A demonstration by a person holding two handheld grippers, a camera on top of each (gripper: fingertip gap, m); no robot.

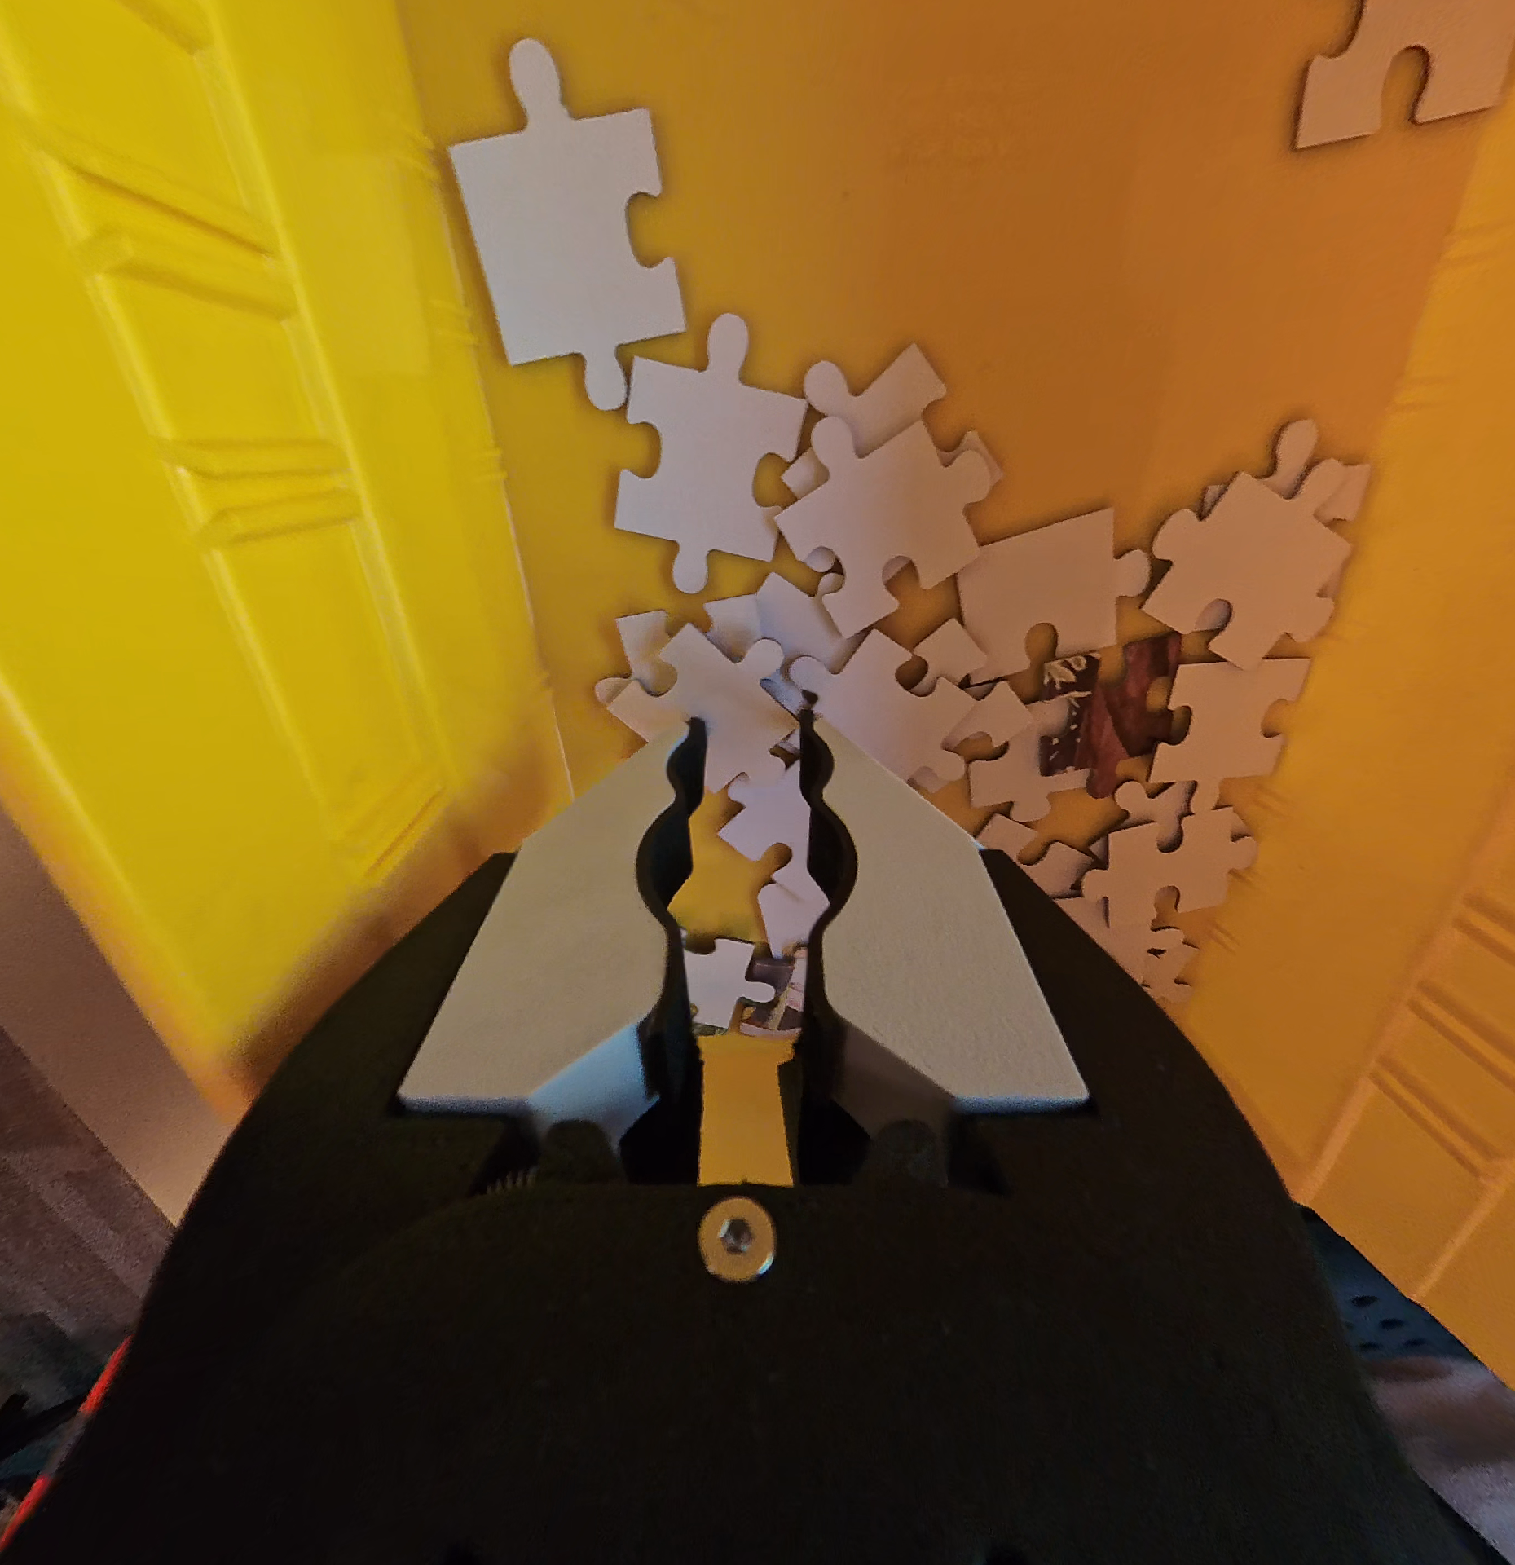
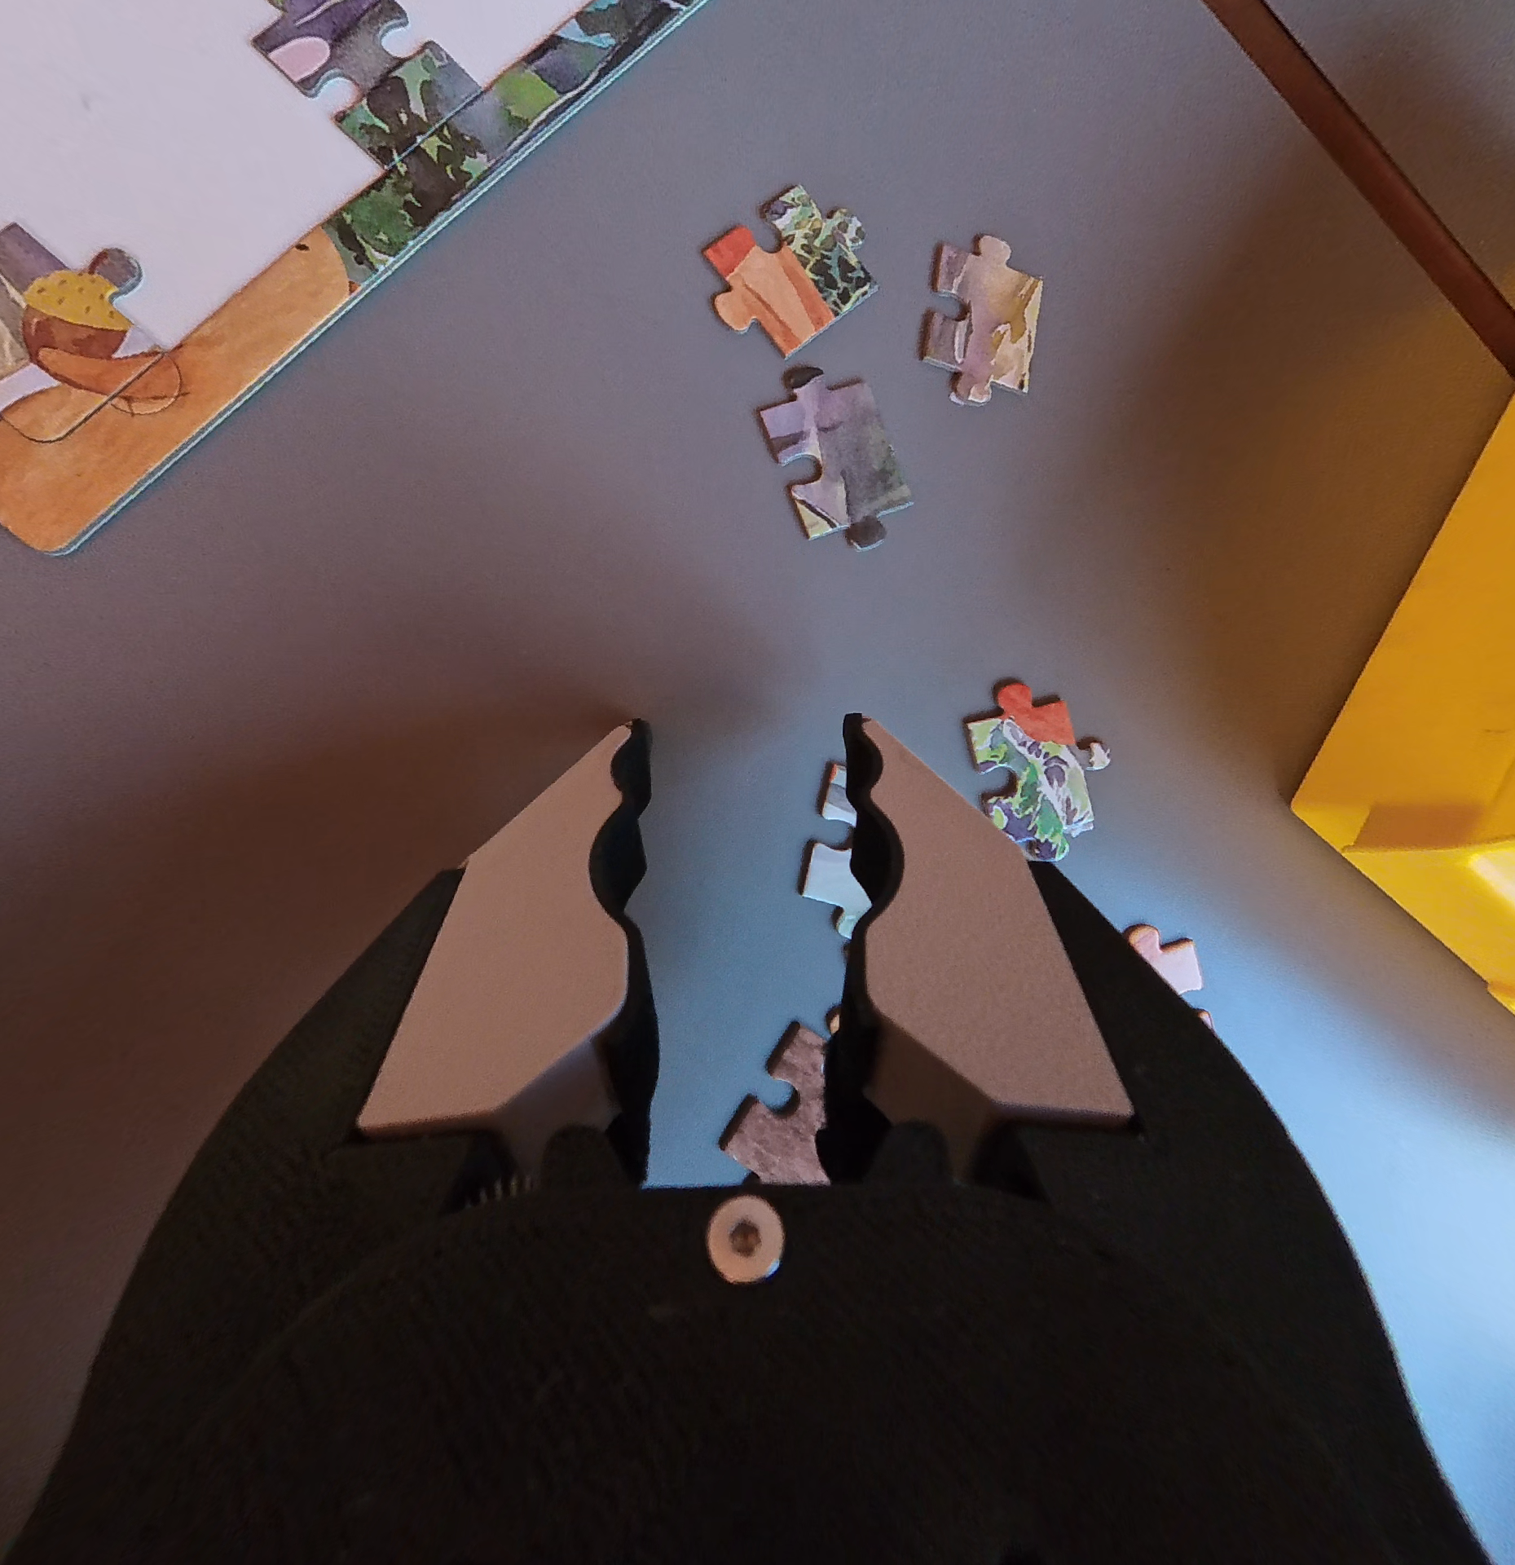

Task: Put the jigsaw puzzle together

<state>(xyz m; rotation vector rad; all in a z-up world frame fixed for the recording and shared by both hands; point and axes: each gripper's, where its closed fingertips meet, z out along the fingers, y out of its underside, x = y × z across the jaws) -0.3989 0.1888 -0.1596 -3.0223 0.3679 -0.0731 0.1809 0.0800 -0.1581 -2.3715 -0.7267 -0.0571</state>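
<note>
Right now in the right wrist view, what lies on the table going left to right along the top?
Puzzle board → orange and green piece → pale purple piece → yellow bin.

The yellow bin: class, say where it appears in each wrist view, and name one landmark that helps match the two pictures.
Left wrist view: the yellow bin fills most of the picture; its floor holds a heap of mostly face-down puzzle pieces, its ribbed walls rise at both sides.
Right wrist view: only a corner of the bin shows at the right edge, on the grey table.
Shared landmark: the bin's yellow wall.
</note>
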